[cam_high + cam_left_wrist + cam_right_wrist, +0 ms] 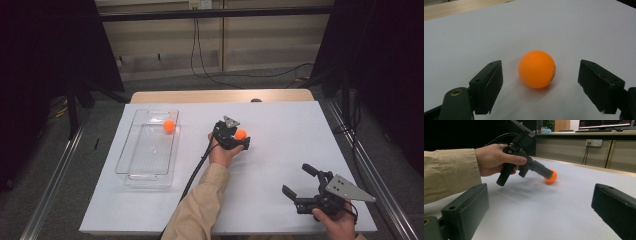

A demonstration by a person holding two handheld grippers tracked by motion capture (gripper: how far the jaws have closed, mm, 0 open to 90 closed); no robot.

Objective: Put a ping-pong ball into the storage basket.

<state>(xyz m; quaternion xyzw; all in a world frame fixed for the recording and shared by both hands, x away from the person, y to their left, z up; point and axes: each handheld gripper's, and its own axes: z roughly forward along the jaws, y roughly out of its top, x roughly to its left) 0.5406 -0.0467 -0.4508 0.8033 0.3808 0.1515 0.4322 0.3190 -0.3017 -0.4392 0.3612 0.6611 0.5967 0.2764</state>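
Observation:
An orange ball (240,134) (537,69) (550,176) rests on the white table near its middle. My left gripper (241,136) (540,66) points forward and down with one jaw on each side of the ball. The jaws stand apart, with a gap between each pad and the ball. The right gripper view shows the left gripper (548,174) side-on, its tip at the ball. My right gripper (296,179) (540,188) is open at the table's front right, pointing left towards the ball, with nothing between its jaws. A second orange ball (169,126) lies in the clear tray (147,150).
The clear plastic tray sits on the left side of the white sheet (280,115), with its ball in the far right corner. A wooden table edge (220,96) runs along the back. Metal rails flank the table on both sides.

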